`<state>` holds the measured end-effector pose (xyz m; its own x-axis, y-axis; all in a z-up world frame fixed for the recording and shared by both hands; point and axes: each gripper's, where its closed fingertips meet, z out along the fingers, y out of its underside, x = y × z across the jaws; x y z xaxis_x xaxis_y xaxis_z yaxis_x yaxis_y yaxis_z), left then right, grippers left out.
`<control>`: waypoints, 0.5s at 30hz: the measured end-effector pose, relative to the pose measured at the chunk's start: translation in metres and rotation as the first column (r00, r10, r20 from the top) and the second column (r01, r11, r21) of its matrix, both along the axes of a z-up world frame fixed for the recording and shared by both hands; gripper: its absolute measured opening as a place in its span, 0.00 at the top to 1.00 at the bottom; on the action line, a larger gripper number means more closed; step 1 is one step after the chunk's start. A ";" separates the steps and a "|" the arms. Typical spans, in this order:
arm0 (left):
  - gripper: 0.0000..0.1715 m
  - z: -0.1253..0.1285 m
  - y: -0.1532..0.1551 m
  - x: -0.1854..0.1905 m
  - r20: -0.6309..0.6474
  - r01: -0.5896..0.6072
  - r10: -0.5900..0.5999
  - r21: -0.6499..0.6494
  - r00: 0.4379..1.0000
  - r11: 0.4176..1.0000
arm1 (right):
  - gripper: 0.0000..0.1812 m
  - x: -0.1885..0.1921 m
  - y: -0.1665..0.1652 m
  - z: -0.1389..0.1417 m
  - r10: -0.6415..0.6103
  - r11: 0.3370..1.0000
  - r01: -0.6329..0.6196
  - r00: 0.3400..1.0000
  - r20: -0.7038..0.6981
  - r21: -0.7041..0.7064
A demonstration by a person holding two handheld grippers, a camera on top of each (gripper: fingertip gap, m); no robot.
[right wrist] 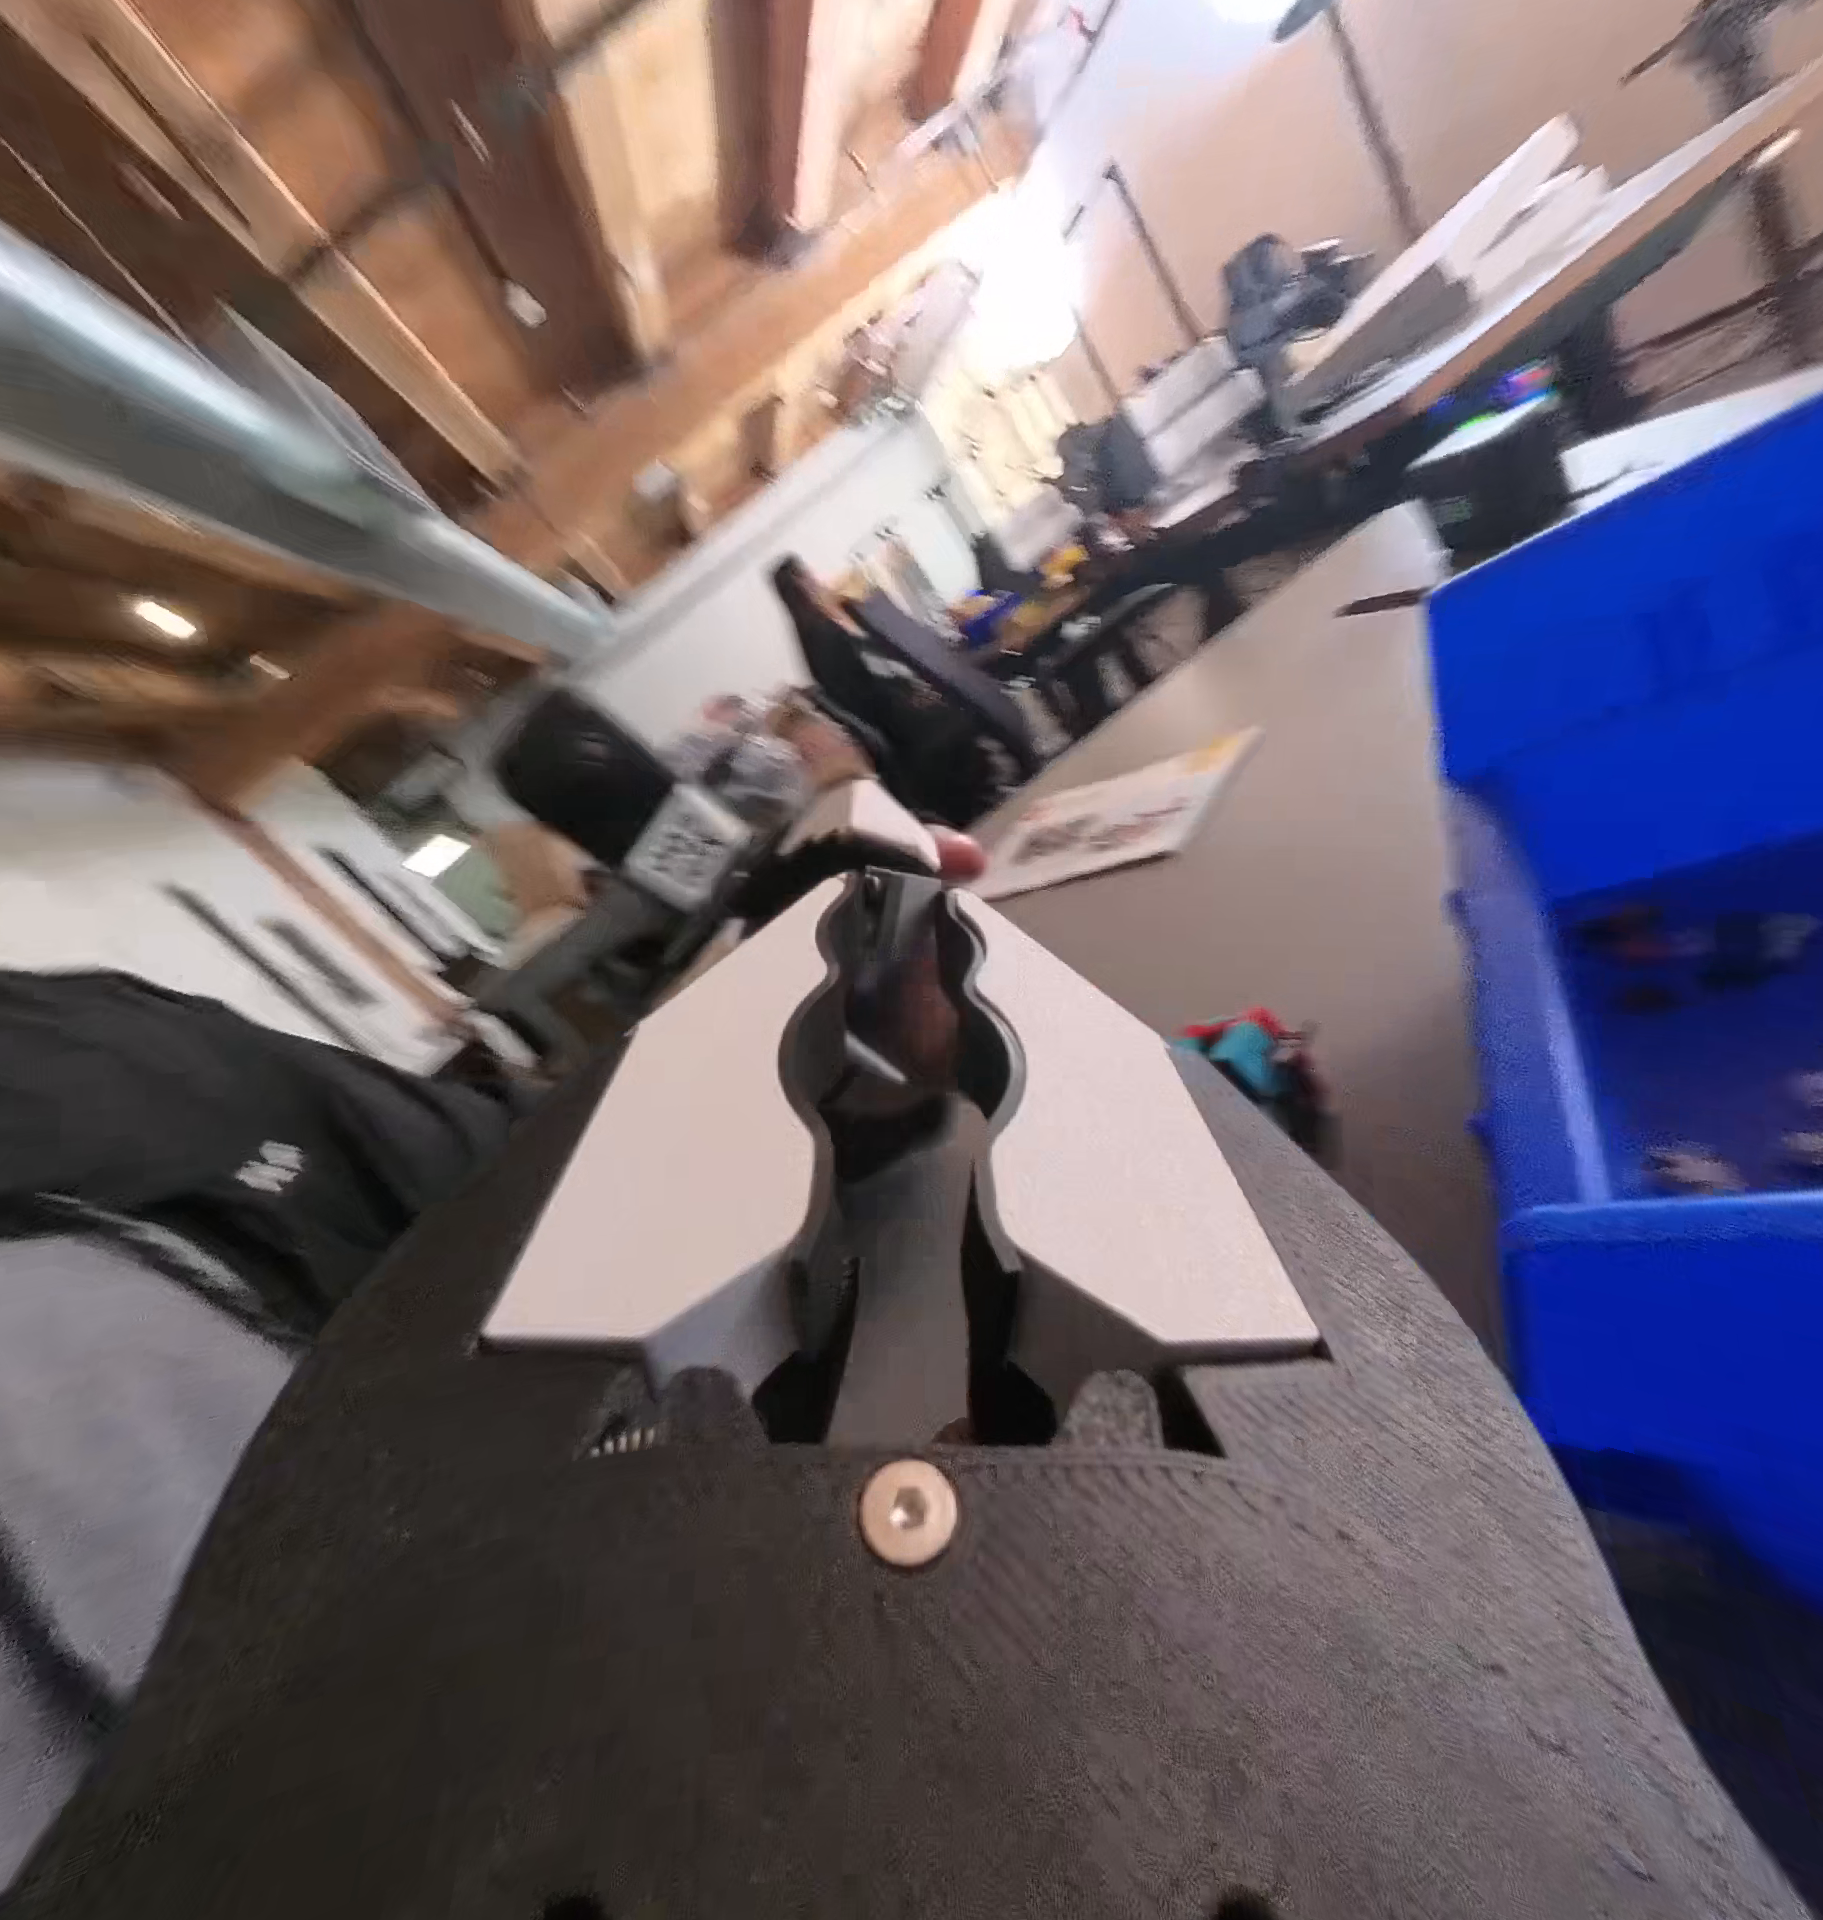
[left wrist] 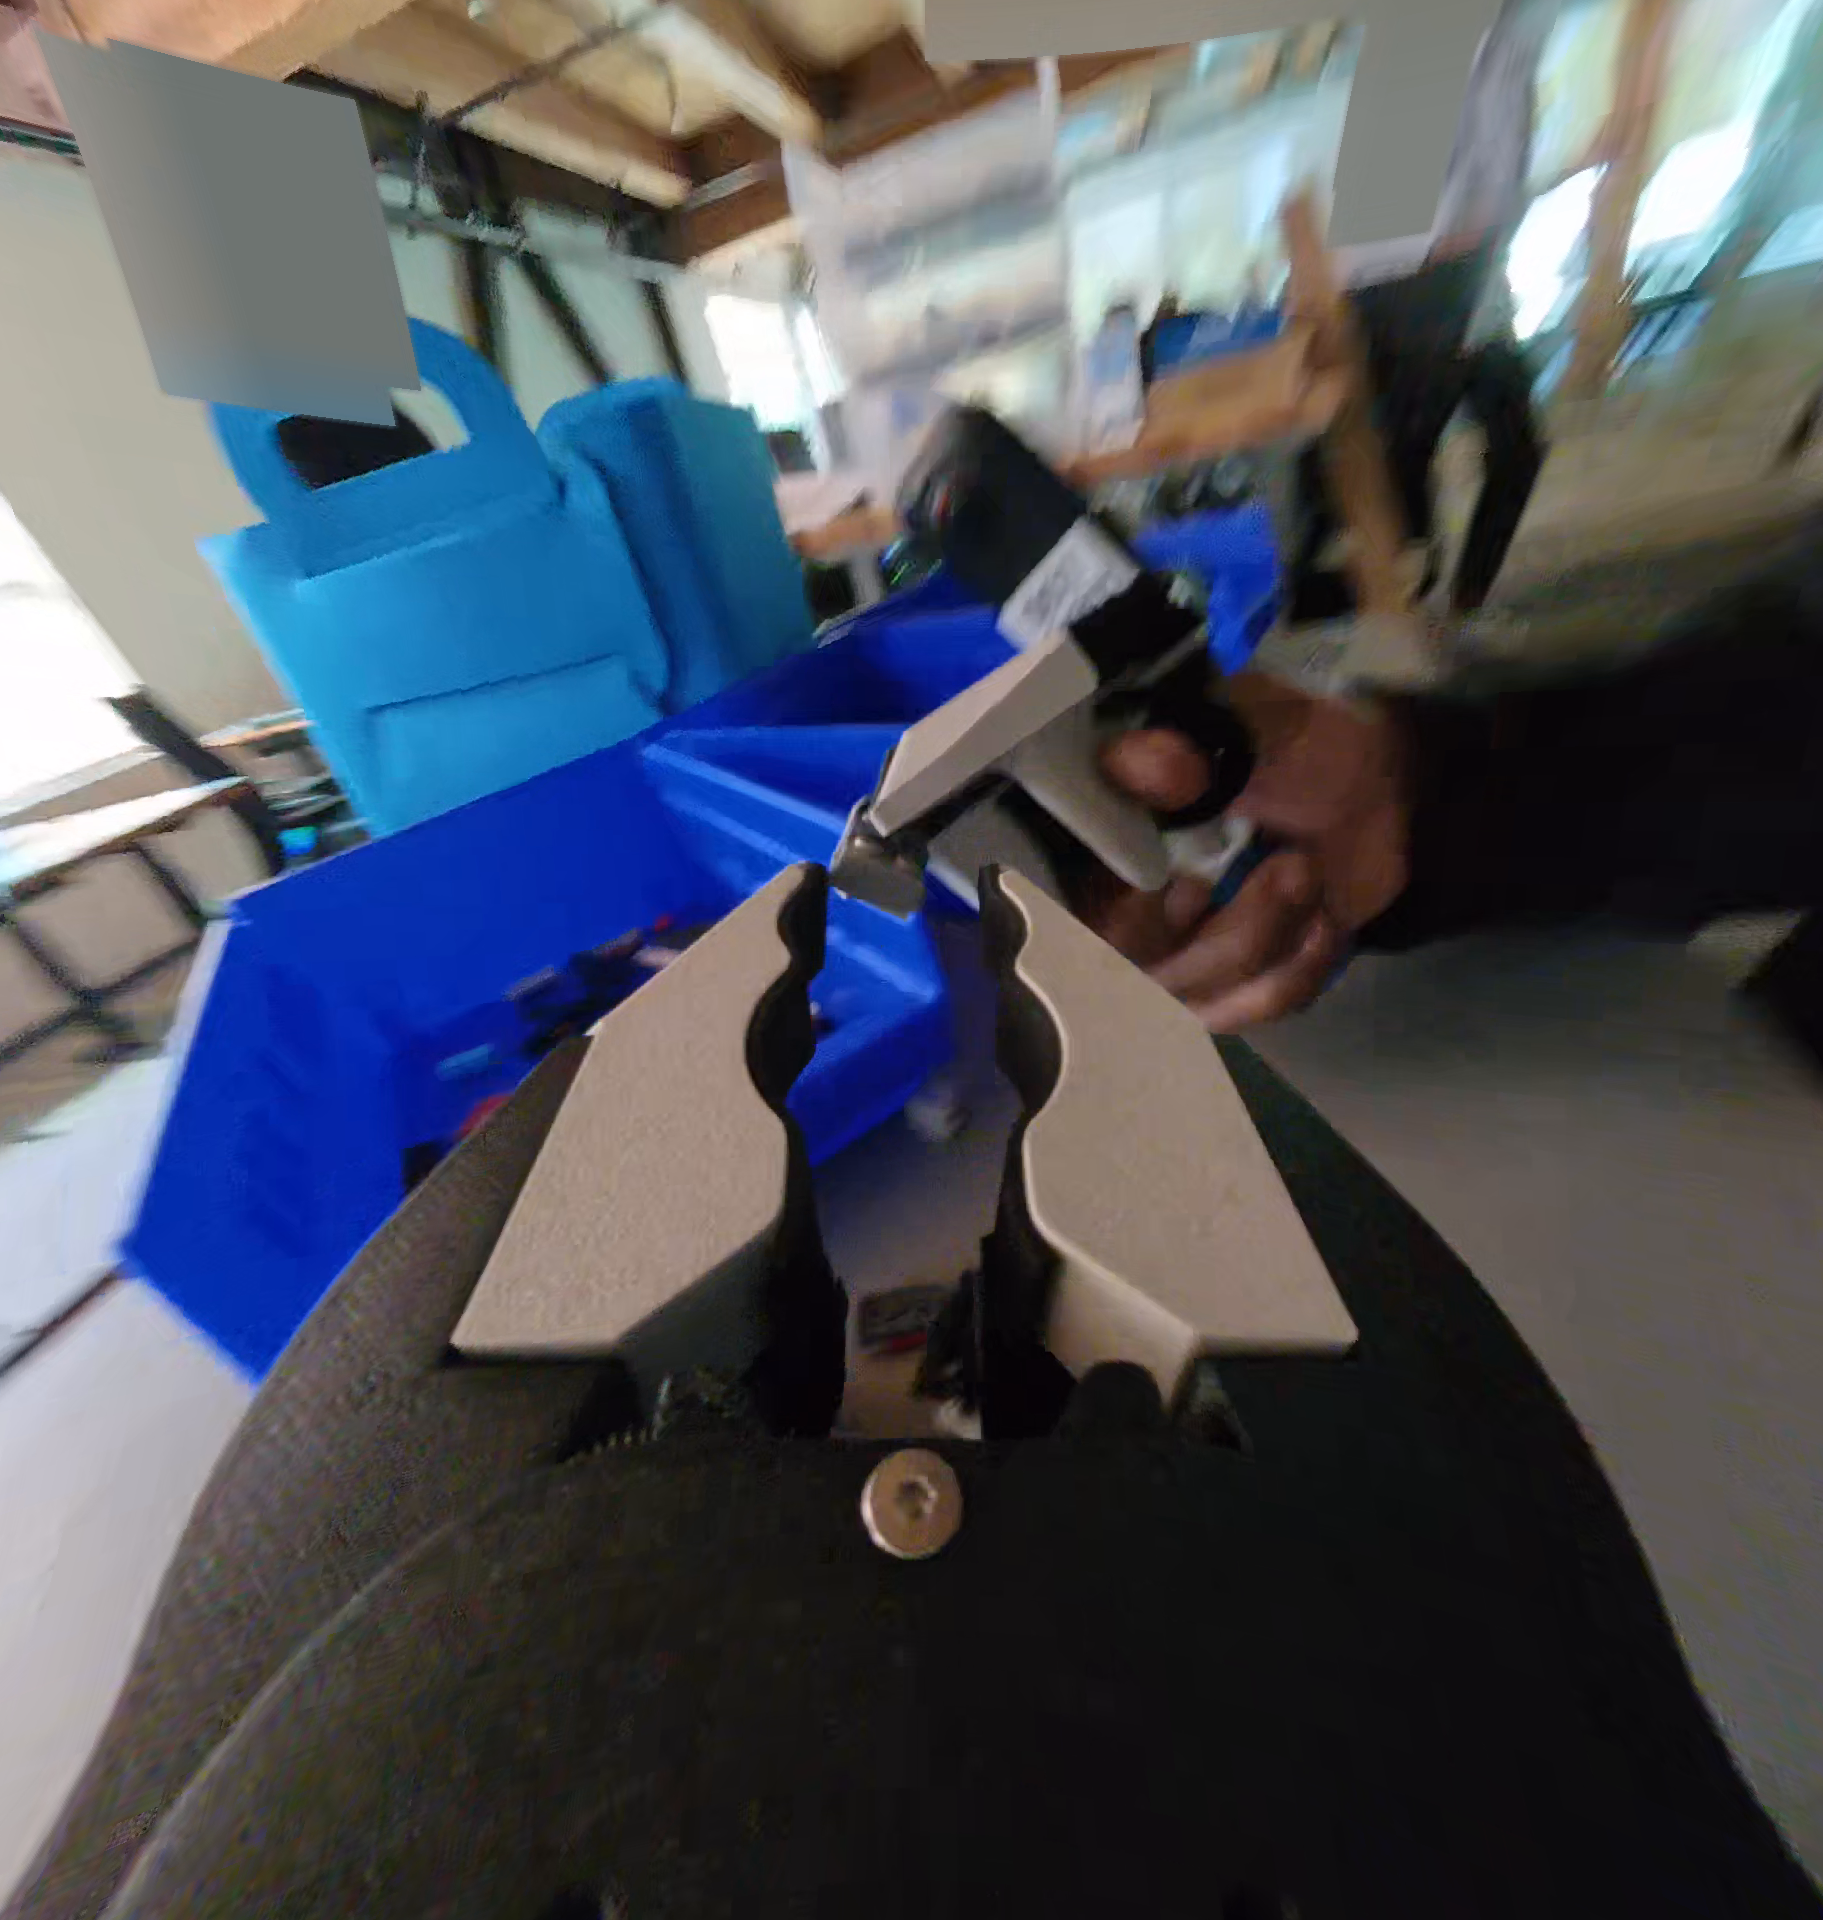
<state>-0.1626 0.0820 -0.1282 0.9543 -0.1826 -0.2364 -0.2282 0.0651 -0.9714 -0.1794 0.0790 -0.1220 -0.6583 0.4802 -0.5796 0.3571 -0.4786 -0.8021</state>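
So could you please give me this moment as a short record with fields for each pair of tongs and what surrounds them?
left tongs: open, empty, tips close to the small grey piece
right tongs: shut on a small grey piece, held by a hand
small grey piece: blurred, kind cannot be told
blue bins: behind the tongs, small mixed items inside
light blue foam blocks: behind the bins
surface: grey tabletop

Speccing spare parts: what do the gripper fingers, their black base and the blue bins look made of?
Left gripper fingers: matte grey, grainy surface, likely coated metal or printed plastic. Base: black plastic, layered lines suggest 3D print. Blue bins: smooth glossy moulded plastic. Small grey piece in right gripper: dull metallic, blurred.
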 end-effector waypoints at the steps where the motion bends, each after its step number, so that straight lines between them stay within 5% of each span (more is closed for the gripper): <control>1: 0.83 0.008 -0.004 0.000 0.086 0.046 -0.049 0.039 0.995 0.998 | 0.93 0.002 -0.001 0.004 0.043 0.996 -0.041 0.999 0.022 -0.083; 3: 0.83 0.016 -0.010 0.000 0.181 0.106 -0.121 0.091 0.976 0.990 | 0.93 0.005 -0.003 0.009 0.106 0.973 -0.092 0.993 0.055 -0.212; 7: 0.83 0.015 -0.011 0.001 0.149 0.120 -0.135 0.106 0.980 0.987 | 0.93 0.007 -0.009 0.013 0.205 0.910 -0.153 0.974 0.098 -0.384; 15: 0.88 0.016 -0.010 0.001 0.207 0.126 -0.153 0.137 0.966 0.982 | 0.93 0.005 -0.014 0.010 0.271 0.844 -0.169 0.953 0.133 -0.509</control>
<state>-0.1619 0.0721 -0.1120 0.9521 -0.3005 -0.0565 0.0056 0.2020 -0.9794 -0.1744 0.0653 -0.1124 -0.5634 -0.0415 -0.8251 0.6220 -0.6786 -0.3906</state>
